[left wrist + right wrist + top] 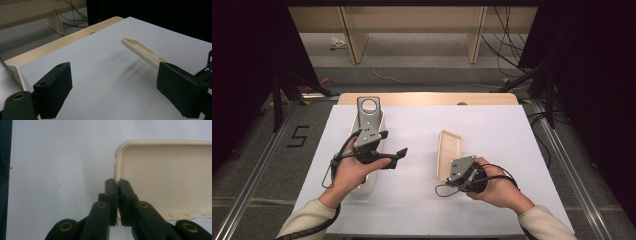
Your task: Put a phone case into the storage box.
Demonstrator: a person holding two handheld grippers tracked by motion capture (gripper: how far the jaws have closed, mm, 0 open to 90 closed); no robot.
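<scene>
Nearest the camera in the right gripper view, the two black jaws of the right gripper (117, 185) are seen pressed together on the thin side wall of a cream-coloured, flat, rounded-corner plastic phone case (165, 175), so that the wall is pinched between them. In the high view, the same case (448, 152) is found right of the middle of the white sheet-covered table (422, 200), lifted along one long edge, with the right gripper (455, 175) clamped at its near end and held by the person's right hand (497, 187). In the left gripper view the case (142, 51) is shown tilted off the table, its shadow cast on the white surface beneath.

The left gripper (394, 145) is held well apart from the case, over the left part of the table, in the left hand (354, 170); its jaws are spread wide with nothing between them. Beneath and beyond it, a white oblong tray (371, 184) is seen, with a grey metal plate pierced by a round hole (368, 112) over its far end.
</scene>
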